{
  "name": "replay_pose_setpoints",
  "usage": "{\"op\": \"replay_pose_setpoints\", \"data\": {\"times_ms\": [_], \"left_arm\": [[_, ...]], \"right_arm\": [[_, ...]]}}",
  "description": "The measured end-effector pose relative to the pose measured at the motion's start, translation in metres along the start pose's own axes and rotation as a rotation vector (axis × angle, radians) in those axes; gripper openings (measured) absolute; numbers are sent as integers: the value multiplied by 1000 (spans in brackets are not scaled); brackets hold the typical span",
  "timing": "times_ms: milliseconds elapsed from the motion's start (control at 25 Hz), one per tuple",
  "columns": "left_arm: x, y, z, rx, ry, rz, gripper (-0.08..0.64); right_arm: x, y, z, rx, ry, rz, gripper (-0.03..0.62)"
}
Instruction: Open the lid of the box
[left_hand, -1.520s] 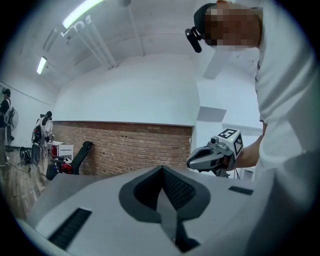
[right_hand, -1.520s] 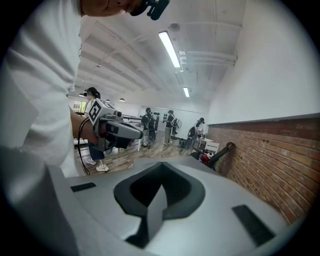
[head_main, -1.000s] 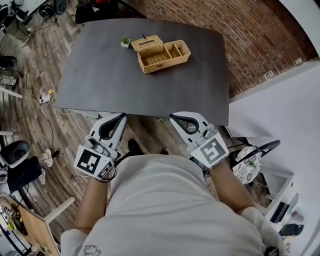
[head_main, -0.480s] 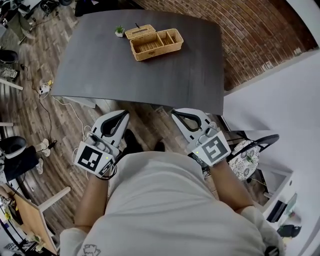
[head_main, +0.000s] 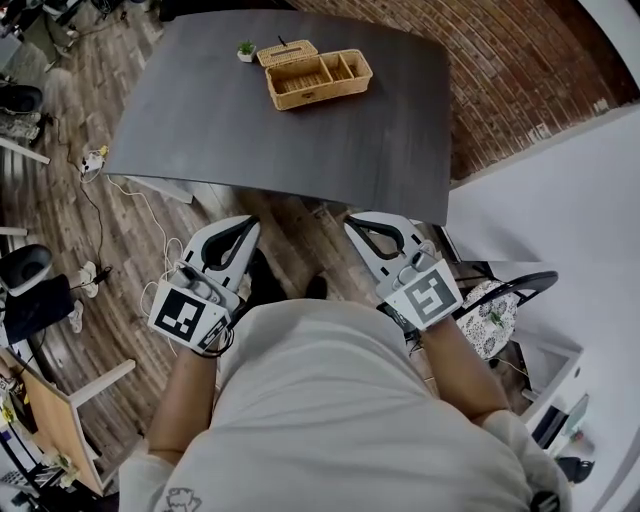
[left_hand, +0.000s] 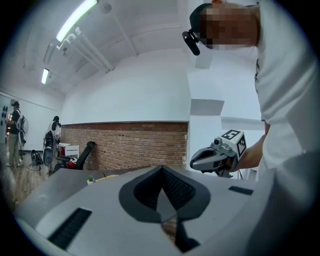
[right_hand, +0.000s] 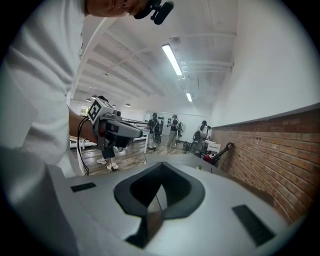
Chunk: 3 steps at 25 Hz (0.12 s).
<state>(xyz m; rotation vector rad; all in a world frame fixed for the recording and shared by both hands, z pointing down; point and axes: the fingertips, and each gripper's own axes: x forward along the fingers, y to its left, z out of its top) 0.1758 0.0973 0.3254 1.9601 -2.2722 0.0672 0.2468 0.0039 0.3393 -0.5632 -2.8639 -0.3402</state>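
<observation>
The wicker box (head_main: 318, 77) stands at the far side of the dark table (head_main: 250, 140). Its open compartments face up, and a flat lidded section (head_main: 287, 52) sits at its back left. Both grippers hang close to my body, short of the table's near edge and far from the box. My left gripper (head_main: 248, 222) is shut with nothing in it. So is my right gripper (head_main: 353, 222), its jaws meeting on empty air. Each gripper view shows its own closed jaws, left gripper (left_hand: 161, 170) and right gripper (right_hand: 161, 165), with the other gripper beside it.
A tiny potted plant (head_main: 246, 49) stands just left of the box. A brick wall (head_main: 500, 70) runs along the table's right side. Cables (head_main: 110, 190) lie on the wood floor at left, a chair (head_main: 500, 310) stands at right, and people stand far off in the room.
Both grippers have drawn back a little from the table's near edge, which now lies farther ahead of their tips. Their jaws stay shut. The box has not moved on the table.
</observation>
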Motion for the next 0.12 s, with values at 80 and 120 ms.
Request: {"op": "replay_pose_setpoints", "data": {"times_ms": [80, 120], "left_arm": [[-1, -1, -1, -3, 0, 4, 11], [-2, -1, -1, -5, 1, 6, 11]], "right_arm": [[0, 2, -1, -3, 3, 5, 5], [0, 2, -1, -4, 3, 7, 5]]}}
